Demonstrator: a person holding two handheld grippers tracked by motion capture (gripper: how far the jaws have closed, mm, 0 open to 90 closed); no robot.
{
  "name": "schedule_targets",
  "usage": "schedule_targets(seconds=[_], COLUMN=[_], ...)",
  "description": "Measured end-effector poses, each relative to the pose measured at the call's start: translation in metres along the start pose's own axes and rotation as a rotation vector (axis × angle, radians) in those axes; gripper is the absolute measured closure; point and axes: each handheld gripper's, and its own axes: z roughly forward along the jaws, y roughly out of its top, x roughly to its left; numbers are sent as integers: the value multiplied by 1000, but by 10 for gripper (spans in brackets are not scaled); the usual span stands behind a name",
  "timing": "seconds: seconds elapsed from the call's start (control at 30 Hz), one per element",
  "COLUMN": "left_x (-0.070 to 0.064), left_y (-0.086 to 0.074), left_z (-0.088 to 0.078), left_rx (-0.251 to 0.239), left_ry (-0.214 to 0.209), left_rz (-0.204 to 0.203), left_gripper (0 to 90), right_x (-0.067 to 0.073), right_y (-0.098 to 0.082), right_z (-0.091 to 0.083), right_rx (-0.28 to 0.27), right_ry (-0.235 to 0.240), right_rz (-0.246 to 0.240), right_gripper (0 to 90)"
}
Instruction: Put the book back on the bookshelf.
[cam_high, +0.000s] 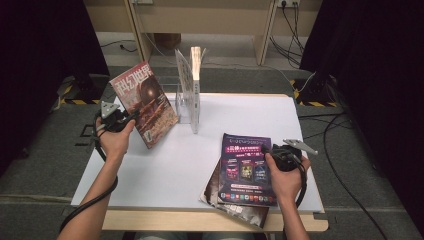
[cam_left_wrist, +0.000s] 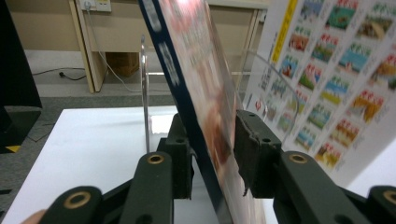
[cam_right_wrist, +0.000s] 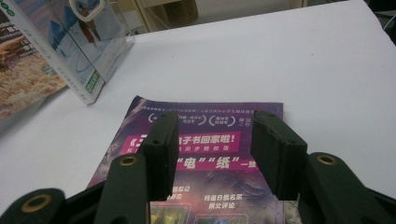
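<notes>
A red-covered magazine (cam_high: 145, 102) stands tilted on its lower edge on the white table (cam_high: 165, 170), left of a clear rack (cam_high: 185, 102). My left gripper (cam_high: 131, 118) reaches it from the left. In the left gripper view the magazine (cam_left_wrist: 201, 84) runs edge-on between the jaws of the gripper (cam_left_wrist: 212, 149), which stand wider than it is thick, so the gripper is open. My right gripper (cam_high: 266, 149) is open and hovers over the right edge of a purple magazine (cam_high: 247, 170) lying flat; in the right gripper view the gripper (cam_right_wrist: 210, 149) has nothing between its pads above that cover (cam_right_wrist: 205, 126).
A magazine (cam_high: 196, 75) stands upright in the rack, its colourful back page (cam_left_wrist: 336, 84) close to my left gripper. Another magazine (cam_high: 235, 209) lies under the purple one at the table's front edge. Cables and desk legs are on the floor beyond.
</notes>
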Motion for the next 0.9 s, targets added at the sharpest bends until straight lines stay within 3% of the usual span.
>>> schedule_targets(seconds=[0.2, 0.5, 0.9], left_x=[-4, -15, -24], left_y=[15, 16, 20], left_z=[3, 3, 3], left_rx=[-40, -46, -44], left_ry=[-24, -74, -75], left_rz=[-24, -42, -16], left_gripper=[752, 829, 838], right_x=[-3, -2, -3], right_y=[-1, -2, -2], right_z=[0, 2, 2], right_rx=[7, 19, 21], right_ry=[0, 2, 3], right_rz=[7, 6, 14], right_gripper=[527, 524, 524])
